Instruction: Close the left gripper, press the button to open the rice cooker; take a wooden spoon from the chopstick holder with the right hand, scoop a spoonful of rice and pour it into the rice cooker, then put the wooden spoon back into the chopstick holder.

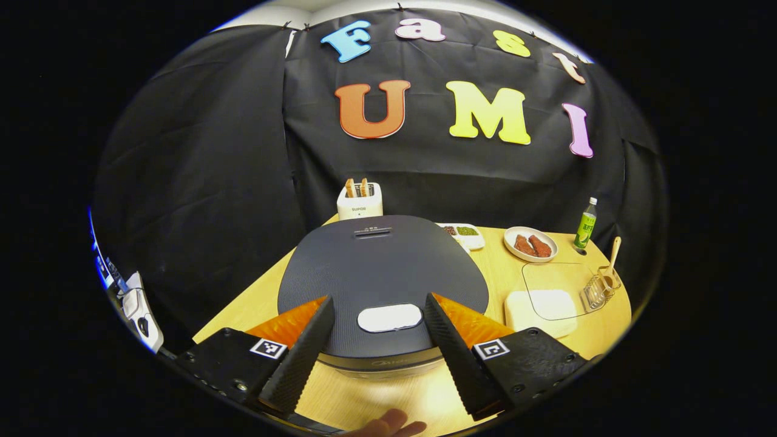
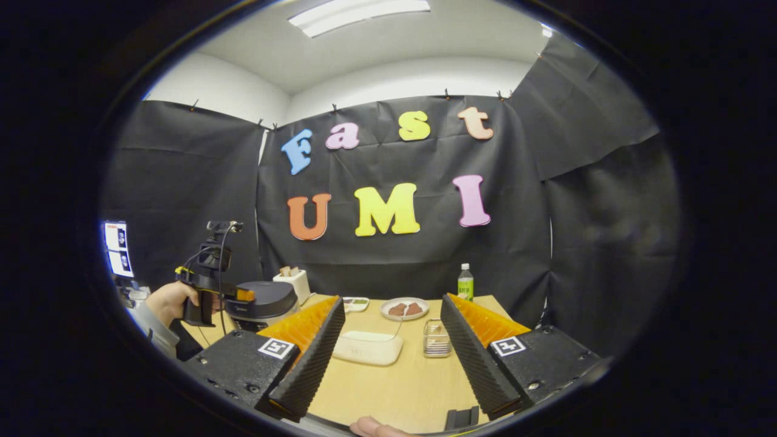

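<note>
**Left gripper over the closed cooker, jaws not yet shut — risks at the button press**

Left gripper (image 1: 379, 321) hung above the rice cooker (image 1: 382, 273), fingers spread wide and holding nothing. The white button (image 1: 389, 317) on the lid's front showed in the gap between the two fingers. Lid was down. In the right gripper view, the left gripper (image 2: 243, 295) sat at the cooker (image 2: 267, 301), held by a hand (image 2: 172, 301).

Right gripper (image 2: 388, 346) was also wide open and empty, well back from the table's far items. The wooden spoon (image 1: 613, 255) stood in the clear chopstick holder (image 1: 598, 290) near the table's right edge; the rice container (image 1: 540, 311) with its clear lid lay just beside it.

Judged risks from here:
- Pressing with the fingers apart would likely straddle the button, the tips landing on the lid to either side, so the latch would not release. The task asks for closed jaws first.
- An off-centre press on the smooth lid could slide off or nudge the cooker across the wooden table (image 1: 267, 297).
- If the lid springs up, it could strike the gripper should it stay over the lid.
- The holder looked light and clear — pulling the spoon at an angle might tip it or drag it toward the table edge. The green bottle (image 1: 586, 223) and plate (image 1: 530, 244) stood near enough to be knocked.
</note>
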Available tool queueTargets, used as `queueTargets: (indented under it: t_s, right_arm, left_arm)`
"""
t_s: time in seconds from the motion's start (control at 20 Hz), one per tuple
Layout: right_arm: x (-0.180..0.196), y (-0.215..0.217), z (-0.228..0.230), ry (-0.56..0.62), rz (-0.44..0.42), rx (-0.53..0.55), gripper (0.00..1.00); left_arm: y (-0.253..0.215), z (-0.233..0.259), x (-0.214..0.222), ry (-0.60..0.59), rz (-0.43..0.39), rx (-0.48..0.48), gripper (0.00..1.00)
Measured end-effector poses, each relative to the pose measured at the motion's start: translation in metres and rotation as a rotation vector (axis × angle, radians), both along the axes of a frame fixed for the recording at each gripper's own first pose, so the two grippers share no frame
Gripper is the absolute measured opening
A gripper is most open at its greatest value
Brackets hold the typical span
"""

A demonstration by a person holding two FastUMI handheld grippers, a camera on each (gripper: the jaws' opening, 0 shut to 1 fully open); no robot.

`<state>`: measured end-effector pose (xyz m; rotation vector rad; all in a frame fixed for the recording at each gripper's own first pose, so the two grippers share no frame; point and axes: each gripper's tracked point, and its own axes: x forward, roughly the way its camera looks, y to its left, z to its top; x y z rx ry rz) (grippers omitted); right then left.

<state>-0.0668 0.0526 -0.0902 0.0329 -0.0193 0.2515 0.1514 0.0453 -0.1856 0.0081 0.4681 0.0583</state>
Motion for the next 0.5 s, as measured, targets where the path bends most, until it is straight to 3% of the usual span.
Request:
queueTargets:
  t_s: [0.35,0.5]
  right_arm:
    - [0.010,-0.008,-0.002,0.017,-0.039,-0.005,1.00]
    - [0.011,-0.010,0.002,0.006,-0.062,-0.011,0.98]
  left_arm:
    - [-0.008,0.016,-0.022,-0.014,-0.053,0.029,0.95]
    - [-0.007,0.030,-0.038,-0.047,-0.039,0.035,0.95]
